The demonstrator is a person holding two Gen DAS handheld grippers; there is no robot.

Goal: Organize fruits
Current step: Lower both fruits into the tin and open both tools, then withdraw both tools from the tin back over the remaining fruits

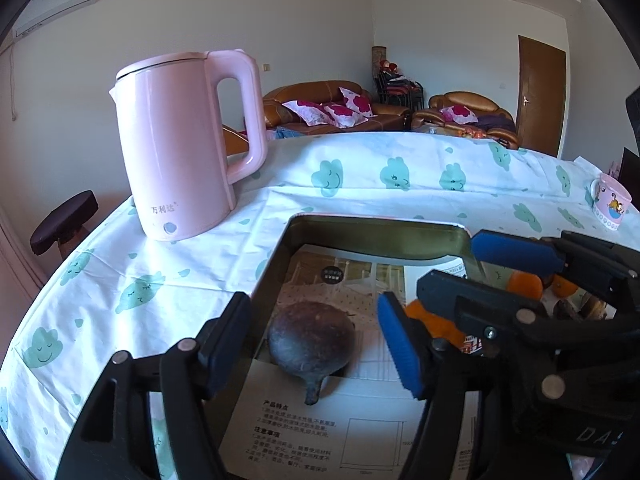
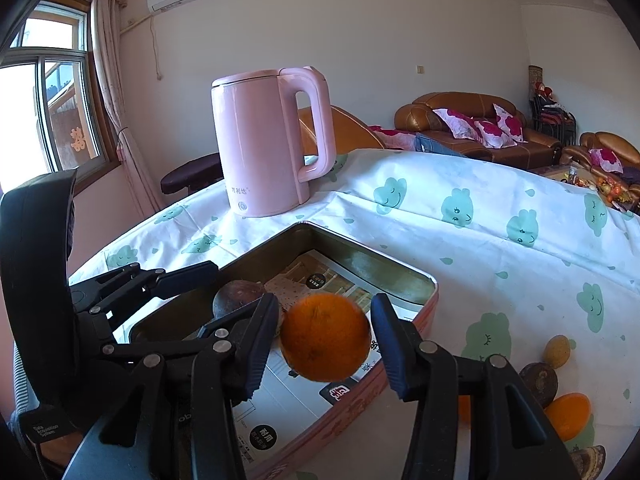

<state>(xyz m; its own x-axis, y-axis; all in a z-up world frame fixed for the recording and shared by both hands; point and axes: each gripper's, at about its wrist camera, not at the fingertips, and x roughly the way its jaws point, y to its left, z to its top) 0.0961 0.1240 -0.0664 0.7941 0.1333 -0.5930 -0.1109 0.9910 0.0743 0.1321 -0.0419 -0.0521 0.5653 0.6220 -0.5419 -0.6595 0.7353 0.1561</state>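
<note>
In the right wrist view the orange (image 2: 325, 337) between the right gripper's (image 2: 326, 346) fingers is blurred, so whether the pads touch it cannot be told. The same orange hides part of the printed paper lining the tin (image 2: 404, 264). The dark round fruit (image 2: 236, 296) in the tin is half hidden behind the left finger. At the far right, near the lower edge, a brown fruit (image 2: 538, 380) and an orange piece (image 2: 568, 414) are partly covered by the right finger, and a dark object (image 2: 588, 462) is cut off by the picture's rim. In the left wrist view the right gripper (image 1: 440, 280) hides most of the oranges (image 1: 524, 286). The print on the paper (image 1: 296, 440) is too small to read.
</note>
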